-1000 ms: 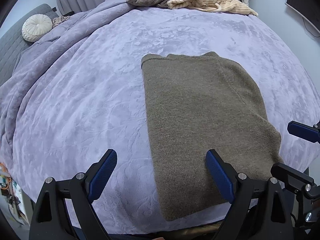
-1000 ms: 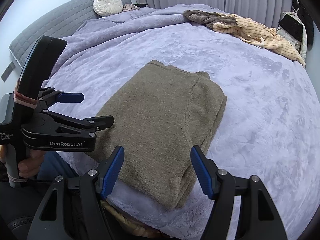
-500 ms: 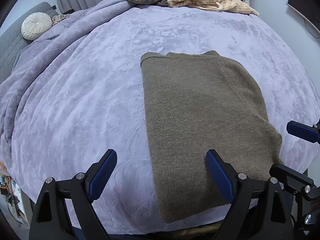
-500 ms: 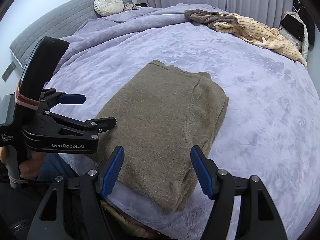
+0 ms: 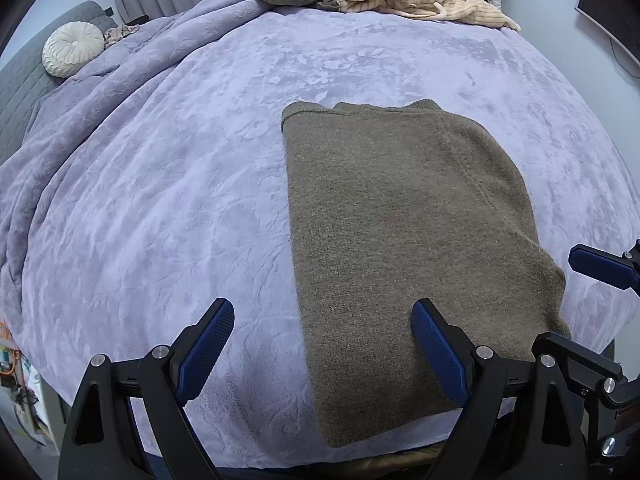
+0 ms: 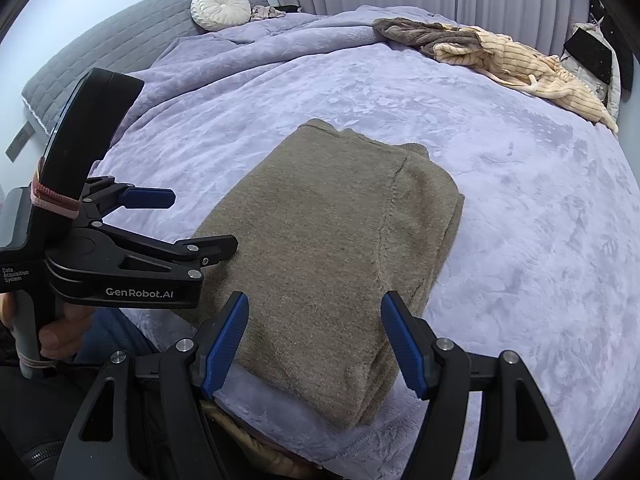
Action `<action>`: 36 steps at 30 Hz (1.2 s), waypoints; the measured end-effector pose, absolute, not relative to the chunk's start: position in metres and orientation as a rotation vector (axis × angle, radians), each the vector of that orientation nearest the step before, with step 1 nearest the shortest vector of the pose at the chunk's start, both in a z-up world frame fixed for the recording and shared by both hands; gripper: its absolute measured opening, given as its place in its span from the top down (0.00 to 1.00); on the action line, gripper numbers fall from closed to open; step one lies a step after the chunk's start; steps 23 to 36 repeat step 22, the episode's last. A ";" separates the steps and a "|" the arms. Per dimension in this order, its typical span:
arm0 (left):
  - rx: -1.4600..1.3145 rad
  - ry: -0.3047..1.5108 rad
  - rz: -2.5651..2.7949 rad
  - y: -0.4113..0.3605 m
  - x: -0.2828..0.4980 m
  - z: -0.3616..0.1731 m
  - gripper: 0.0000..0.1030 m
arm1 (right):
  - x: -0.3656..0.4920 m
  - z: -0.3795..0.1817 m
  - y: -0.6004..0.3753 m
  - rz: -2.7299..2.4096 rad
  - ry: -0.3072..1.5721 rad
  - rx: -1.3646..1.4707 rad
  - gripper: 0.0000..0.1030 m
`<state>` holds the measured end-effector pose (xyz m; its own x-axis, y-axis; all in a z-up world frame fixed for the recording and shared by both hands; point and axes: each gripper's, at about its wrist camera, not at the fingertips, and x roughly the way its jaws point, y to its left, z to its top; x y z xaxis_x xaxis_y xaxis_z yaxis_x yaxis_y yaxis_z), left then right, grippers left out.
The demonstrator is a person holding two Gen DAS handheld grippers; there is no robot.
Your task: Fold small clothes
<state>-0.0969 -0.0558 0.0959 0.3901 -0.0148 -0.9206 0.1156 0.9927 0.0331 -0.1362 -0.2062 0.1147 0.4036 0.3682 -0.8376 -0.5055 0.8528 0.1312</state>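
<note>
While you hover: both grippers gape wide and hold nothing.
Left gripper [image 5: 324, 354]: its jaws straddle the sweater's left edge.
Right gripper [image 6: 314, 344]: yours over the near hem, the nearer one.
Sweater [image 5: 400, 220]: folded on the blanket [image 5: 160, 200], long axis running away from you.

We see a folded olive-brown knit sweater [image 5: 392, 240], matt and fuzzy, on a plush lilac velvety blanket [image 5: 180, 200] with embossed sheen; at twelve o'clock, a ribbed cream garment [image 6: 520, 64].
</note>
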 end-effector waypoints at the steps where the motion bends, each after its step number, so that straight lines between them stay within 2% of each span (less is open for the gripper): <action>1: 0.100 1.167 -0.082 -0.056 -0.097 0.096 0.11 | -0.136 0.115 -0.207 0.556 1.014 -0.150 0.30; 36: 0.094 1.179 -0.090 -0.059 -0.092 0.093 0.11 | -0.132 0.113 -0.213 0.557 1.022 -0.135 0.30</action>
